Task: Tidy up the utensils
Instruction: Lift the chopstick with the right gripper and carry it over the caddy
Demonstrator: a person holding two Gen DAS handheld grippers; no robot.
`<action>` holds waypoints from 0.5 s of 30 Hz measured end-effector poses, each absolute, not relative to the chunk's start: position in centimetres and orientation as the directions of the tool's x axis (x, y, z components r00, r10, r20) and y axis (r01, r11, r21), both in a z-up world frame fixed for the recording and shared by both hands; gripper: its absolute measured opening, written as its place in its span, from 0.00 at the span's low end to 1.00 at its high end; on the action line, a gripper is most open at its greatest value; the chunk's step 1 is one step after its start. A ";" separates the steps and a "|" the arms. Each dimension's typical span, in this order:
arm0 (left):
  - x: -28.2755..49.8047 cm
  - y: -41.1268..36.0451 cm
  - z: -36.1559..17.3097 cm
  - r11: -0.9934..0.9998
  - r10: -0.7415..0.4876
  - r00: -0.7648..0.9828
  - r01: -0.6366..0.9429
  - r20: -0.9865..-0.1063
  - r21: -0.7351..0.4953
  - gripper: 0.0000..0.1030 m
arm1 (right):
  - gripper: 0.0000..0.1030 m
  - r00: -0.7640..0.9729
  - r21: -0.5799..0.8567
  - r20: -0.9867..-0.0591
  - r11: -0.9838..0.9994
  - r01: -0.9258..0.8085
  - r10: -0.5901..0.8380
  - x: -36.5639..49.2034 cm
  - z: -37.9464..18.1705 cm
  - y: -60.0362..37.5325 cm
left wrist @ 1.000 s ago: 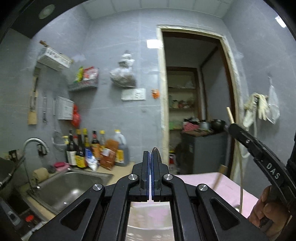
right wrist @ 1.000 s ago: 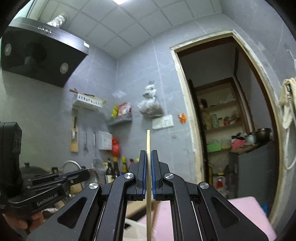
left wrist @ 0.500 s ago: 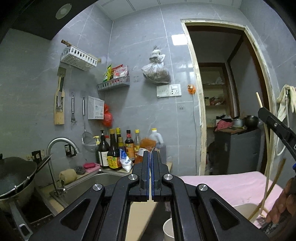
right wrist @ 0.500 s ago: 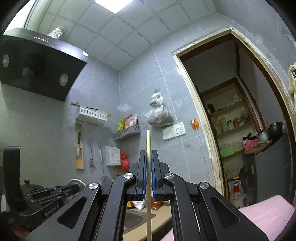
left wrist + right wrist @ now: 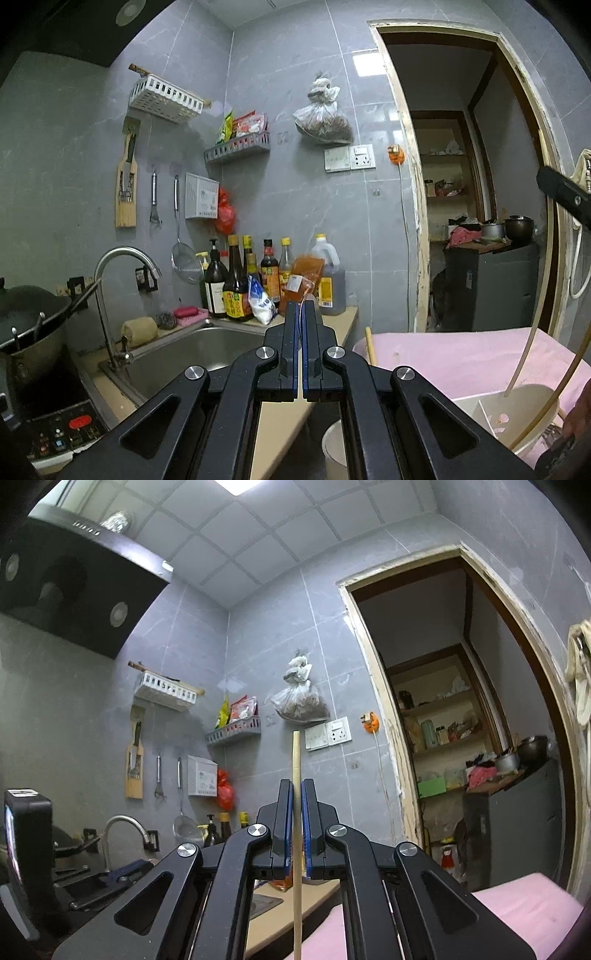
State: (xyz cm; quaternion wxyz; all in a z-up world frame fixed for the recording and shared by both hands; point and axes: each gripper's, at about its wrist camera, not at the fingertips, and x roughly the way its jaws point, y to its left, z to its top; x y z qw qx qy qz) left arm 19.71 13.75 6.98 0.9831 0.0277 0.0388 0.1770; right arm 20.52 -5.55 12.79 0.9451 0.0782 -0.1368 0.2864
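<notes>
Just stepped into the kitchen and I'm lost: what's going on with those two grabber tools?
A person is sorting utensils with a handheld gripper in each hand. The right gripper is shut on a wooden chopstick, held upright. The left gripper is shut with nothing in it, near the sink. A white holder on the pink cloth has chopsticks leaning in it.

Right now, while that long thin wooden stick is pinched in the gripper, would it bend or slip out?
The long thin wooden stick looks straight and stiff, so it probably won't flop. It is slim and smooth, held only by the right gripper on a short stretch, so it might swivel or slide if bumped. Being so thin, it is likely very light and could roll once laid flat.
</notes>
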 end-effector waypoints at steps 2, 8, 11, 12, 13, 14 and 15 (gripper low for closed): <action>19.8 13.6 6.8 0.937 0.346 0.935 -0.341 -0.073 0.072 0.00 | 0.03 0.798 0.048 0.302 0.828 -0.559 0.521 20.2 12.7 -5.4; 20.1 13.6 6.5 0.941 0.335 0.937 -0.329 -0.097 0.076 0.00 | 0.03 0.796 0.013 0.283 0.828 -0.561 0.535 19.9 12.5 -5.4; 20.3 13.7 6.5 0.946 0.322 0.940 -0.316 -0.113 0.070 0.00 | 0.03 0.798 0.015 0.272 0.826 -0.563 0.539 19.9 12.4 -5.5; 20.3 13.8 6.6 0.949 0.313 0.942 -0.307 -0.123 0.065 0.00 | 0.03 0.798 0.017 0.270 0.826 -0.564 0.539 19.9 12.4 -5.6; 20.4 13.8 6.6 0.952 0.304 0.943 -0.299 -0.133 0.058 0.00 | 0.03 0.797 0.020 0.264 0.823 -0.567 0.543 19.9 12.4 -5.7; 20.4 13.9 6.6 0.954 0.299 0.944 -0.295 -0.139 0.053 0.00 | 0.03 0.797 0.019 0.259 0.822 -0.569 0.546 19.9 12.5 -5.8; 20.5 13.9 6.7 0.956 0.294 0.944 -0.290 -0.150 0.046 0.00 | 0.03 0.797 0.019 0.255 0.821 -0.570 0.547 19.8 12.5 -5.8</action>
